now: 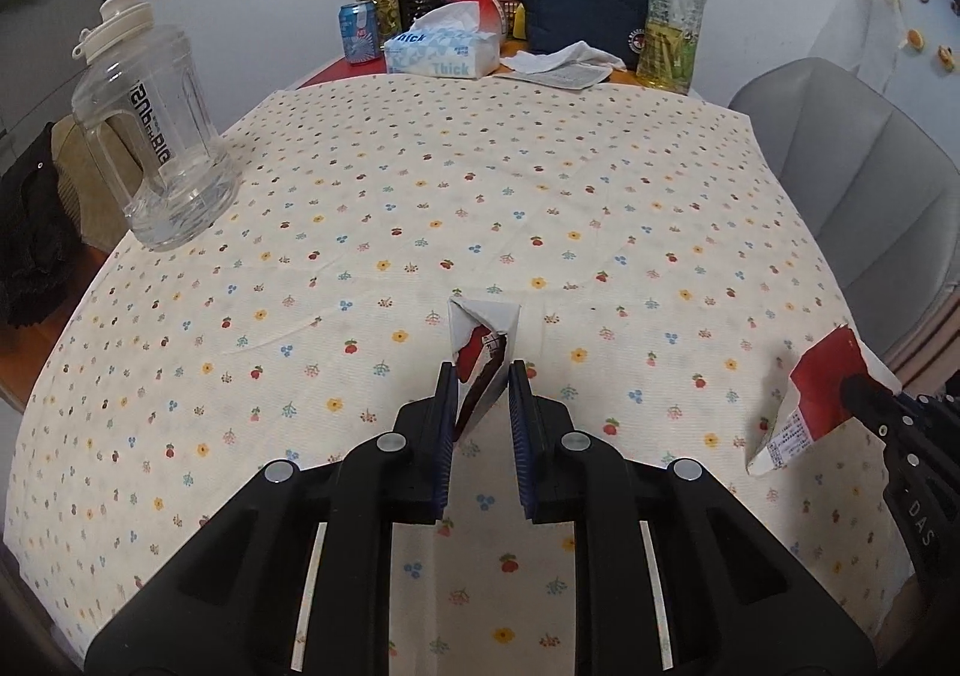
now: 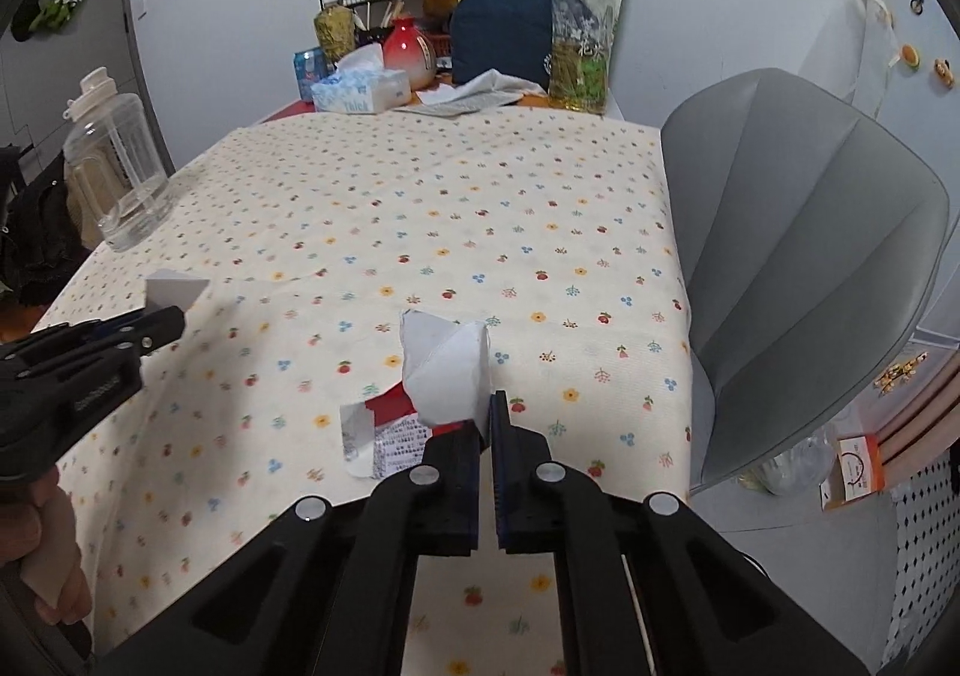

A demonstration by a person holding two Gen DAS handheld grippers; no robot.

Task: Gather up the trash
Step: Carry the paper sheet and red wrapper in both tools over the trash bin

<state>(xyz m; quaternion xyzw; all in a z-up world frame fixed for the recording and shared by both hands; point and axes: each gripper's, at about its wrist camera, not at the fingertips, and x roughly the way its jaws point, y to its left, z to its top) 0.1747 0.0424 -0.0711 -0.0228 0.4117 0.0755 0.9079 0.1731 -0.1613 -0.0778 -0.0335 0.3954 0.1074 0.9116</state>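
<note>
Both grippers grip torn carton scraps above the counter (image 1: 540, 147), which is draped in a cream cloth dotted with small flowers and fruit. Left gripper (image 1: 478, 376) is closed on a small red-and-white carton scrap (image 1: 480, 340), its pads pressing the lower end while the folded white top sticks up past the fingertips. Right gripper (image 2: 487, 412) is clamped nearly flat on a larger torn carton piece (image 2: 444, 370), whose white inner side stands up ahead of the tips and whose red printed flap hangs down to the left of them, just over the cloth. In the left wrist view that same piece shows at the right edge, red with a printed label, held in the other black gripper.

A grey chair (image 2: 798, 268) stands just beside the counter's right edge. On the counter's left edge sits a big clear water jug (image 1: 153, 129) with a white cap. Along the far end, against the wall, stand a navy lunch bag (image 1: 585, 6), a clear bottle of yellowish drink (image 1: 672, 27), a blue-and-white tissue box (image 1: 444, 48), a crumpled white cloth (image 1: 564, 57) lying on a printed sheet, a red-and-white jar (image 1: 480, 3) and a blue can (image 1: 359, 30). A hand (image 2: 42, 544) shows at the lower left of the right wrist view, holding the left gripper's handle.
</note>
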